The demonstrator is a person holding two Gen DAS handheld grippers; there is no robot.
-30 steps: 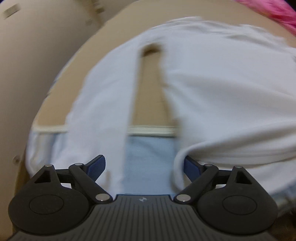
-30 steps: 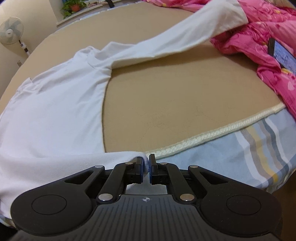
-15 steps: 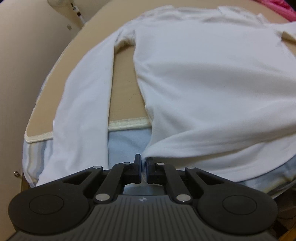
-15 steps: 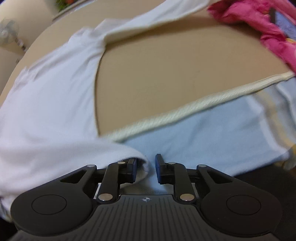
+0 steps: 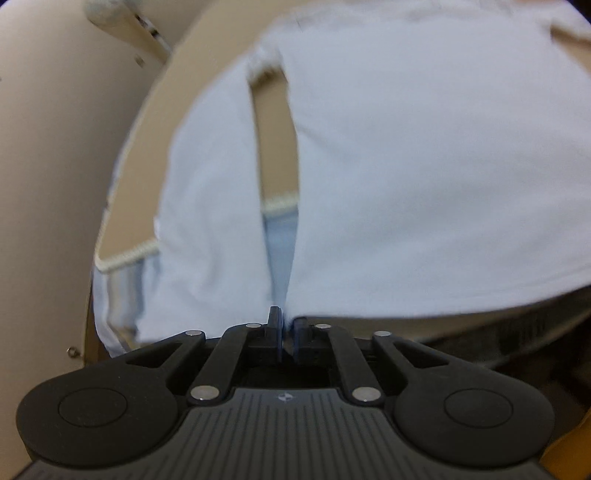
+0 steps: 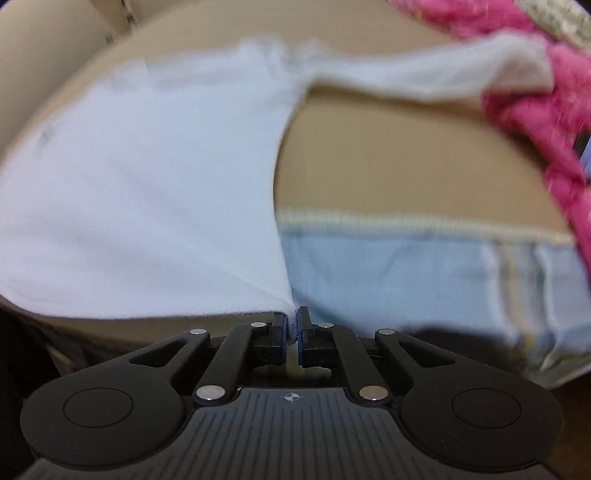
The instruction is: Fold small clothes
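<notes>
A white long-sleeved shirt lies spread on the tan mat, its hem toward me. My left gripper pinches the hem's left corner; its jaws are opening slightly, with the cloth still between them. The left sleeve hangs down over the bed's edge beside it. In the right wrist view the same shirt fills the left half. My right gripper is shut on the hem's right corner, white cloth bunched between its pads. The right sleeve stretches away toward the pink quilt. Both views are blurred.
A pink quilt is heaped at the right end of the bed. The mat's corded border runs above a pale blue striped sheet on the bed's side. A fan's base stands at the far left.
My left gripper went from wide open to closed on the hem corner. Both grippers have drawn the hem out past the bed's edge, and the shirt now pulls taut.
</notes>
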